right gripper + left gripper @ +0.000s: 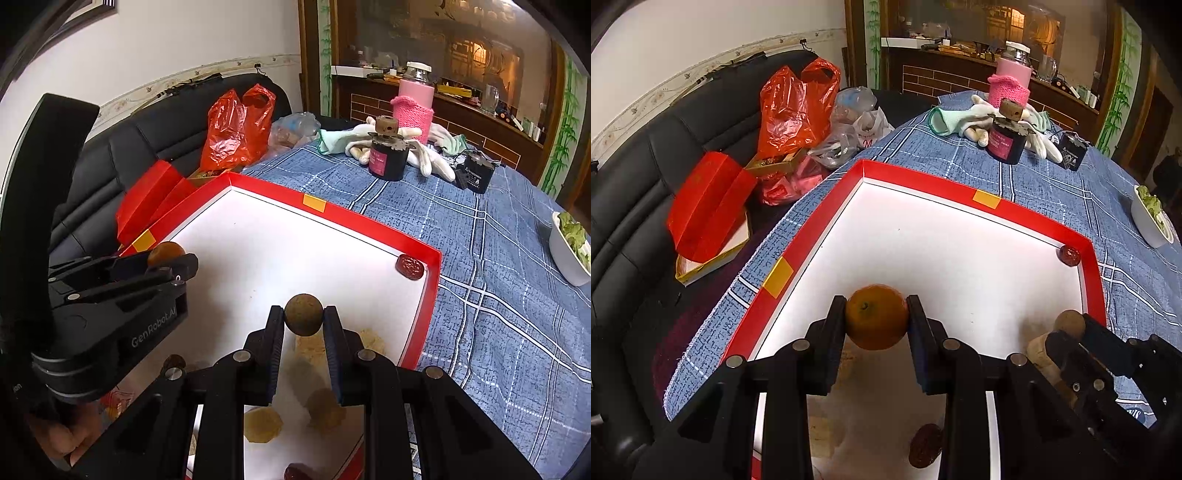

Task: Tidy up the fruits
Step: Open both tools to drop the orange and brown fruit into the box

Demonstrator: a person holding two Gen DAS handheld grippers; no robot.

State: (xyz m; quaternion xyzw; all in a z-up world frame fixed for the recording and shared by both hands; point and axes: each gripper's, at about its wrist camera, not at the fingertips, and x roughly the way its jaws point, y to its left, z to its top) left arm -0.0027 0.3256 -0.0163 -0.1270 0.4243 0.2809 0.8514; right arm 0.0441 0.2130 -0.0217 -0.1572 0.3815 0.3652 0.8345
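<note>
Left tool (pixel 876 321) grips orange (pixel 876 320); red-rimmed tray (pixel 997 208) on blue tablecloth (pixel 1052 184).

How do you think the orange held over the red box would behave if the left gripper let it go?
The orange is round, so it would probably roll across the box's smooth white floor. Its rind looks firm, likely not fragile. The raised red rim should stop it.

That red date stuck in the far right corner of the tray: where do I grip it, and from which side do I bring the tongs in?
Both tongs are full now: left tongs hold the orange, right tongs the brown ball. Once one is free, take the red date across its middle, coming down from above. The tray walls close its far and right sides, so probably set the fingers diagonally.
</note>
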